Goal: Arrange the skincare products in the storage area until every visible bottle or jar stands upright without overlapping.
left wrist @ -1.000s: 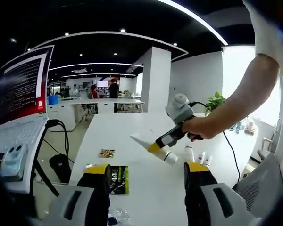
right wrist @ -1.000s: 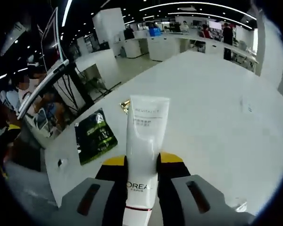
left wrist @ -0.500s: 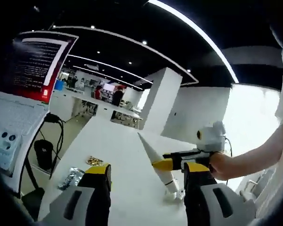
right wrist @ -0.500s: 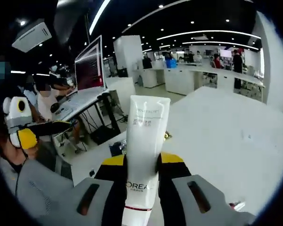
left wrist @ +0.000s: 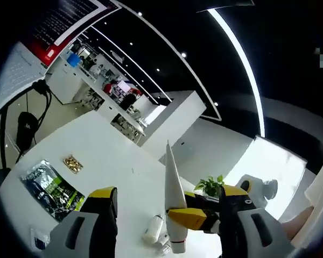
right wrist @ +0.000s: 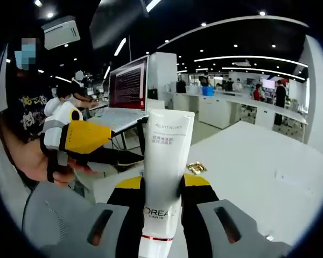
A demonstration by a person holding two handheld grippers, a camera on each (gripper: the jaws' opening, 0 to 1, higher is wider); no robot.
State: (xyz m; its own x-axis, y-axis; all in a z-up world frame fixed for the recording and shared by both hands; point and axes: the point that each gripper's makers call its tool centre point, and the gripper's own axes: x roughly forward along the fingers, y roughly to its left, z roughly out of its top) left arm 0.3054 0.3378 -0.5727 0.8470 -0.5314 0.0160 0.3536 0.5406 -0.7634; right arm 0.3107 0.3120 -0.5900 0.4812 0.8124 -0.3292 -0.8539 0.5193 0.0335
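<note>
Right tool [right wrist: 161,188] pinches white tube [right wrist: 165,172] nr its cap end, held above counter [right wrist: 269,161]; left tool [left wrist: 167,215] jaws spread, idle. Best: lower straight, seat cap flat beside small bottles [left wrist: 152,230], then release. Vs 1 s earlier: tube raised from slanted to upright.

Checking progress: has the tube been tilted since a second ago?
Yes. In the left gripper view the tube, shut in the right gripper, lay slanted over the table and now stands nearly upright, cap down.

Right claw [left wrist: 178,217] grips an upright white tube [left wrist: 173,201] above table [left wrist: 107,161].
</note>
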